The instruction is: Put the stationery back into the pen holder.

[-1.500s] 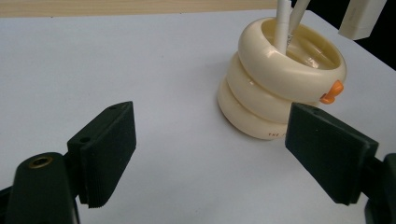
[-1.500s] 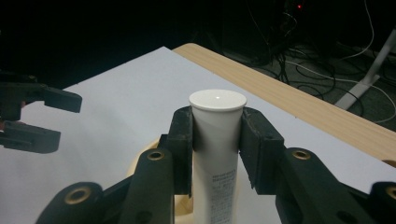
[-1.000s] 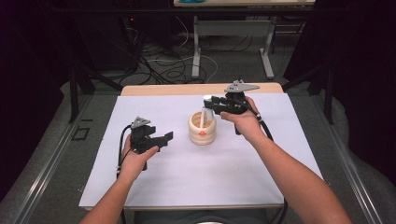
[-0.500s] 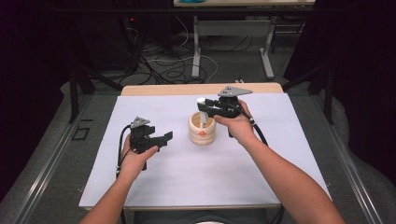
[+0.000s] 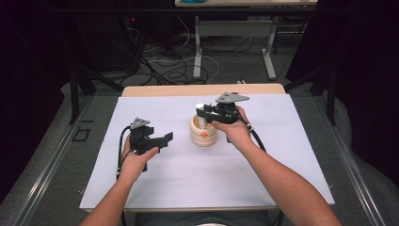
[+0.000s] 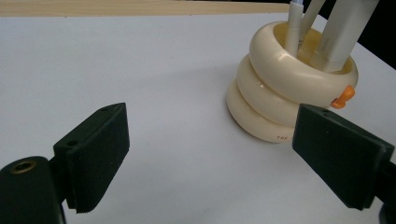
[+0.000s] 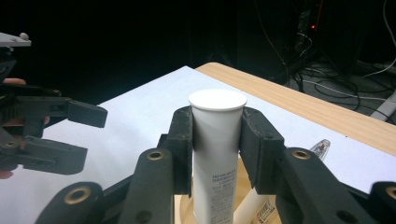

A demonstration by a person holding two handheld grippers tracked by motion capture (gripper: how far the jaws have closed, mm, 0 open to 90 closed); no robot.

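Right gripper (image 7: 215, 140) clamps the white tube (image 7: 217, 154) over the holder (image 5: 203, 132); tilt it and you'll jam against the pens (image 6: 295, 23); left gripper (image 5: 157, 140), at nine o'clock, has just been opening, nothing between its jaws.

Tube (image 7: 215, 154) stands in holder (image 5: 203, 134) on table (image 5: 282, 155).

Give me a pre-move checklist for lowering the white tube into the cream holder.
1. Right gripper clamped on the white tube: ok.
2. Tube upright between the jaws: ok.
3. Tube's lower end inside the cream holder: ok; whether it touches bottom: cannot tell.
4. Room beside the pens already in the holder: cannot tell.
5. Left gripper open, apart from the holder: ok.
6. Holder standing flat on the white sheet: ok.
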